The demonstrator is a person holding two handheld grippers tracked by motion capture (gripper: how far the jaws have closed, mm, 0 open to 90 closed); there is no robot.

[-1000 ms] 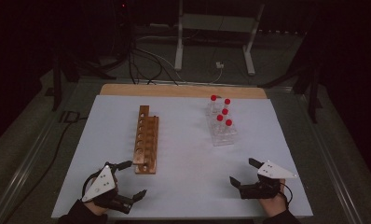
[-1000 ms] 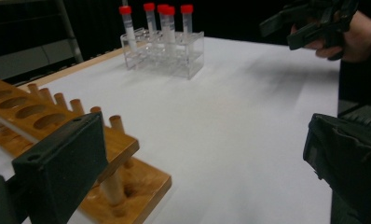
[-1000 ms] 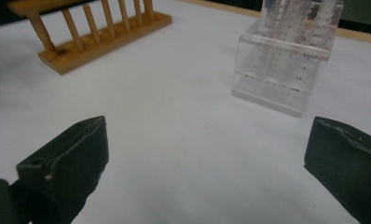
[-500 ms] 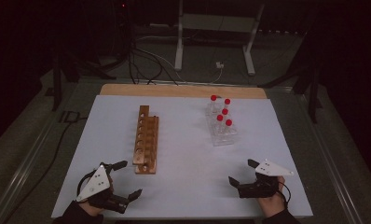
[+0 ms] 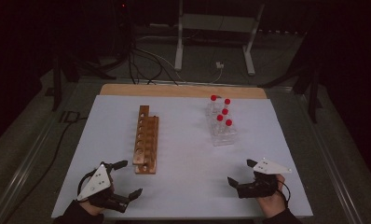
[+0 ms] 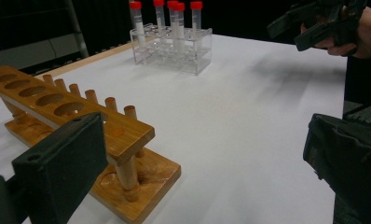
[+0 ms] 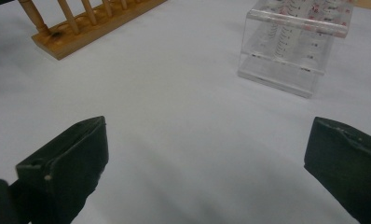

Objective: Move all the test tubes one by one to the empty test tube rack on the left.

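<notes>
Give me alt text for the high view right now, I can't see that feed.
Two hand-held grippers, the left gripper and the right gripper, hover open and empty over the near edge of a white table. Farther back stand an empty wooden tube rack on the left and a clear rack holding five red-capped tubes on the right.
</notes>
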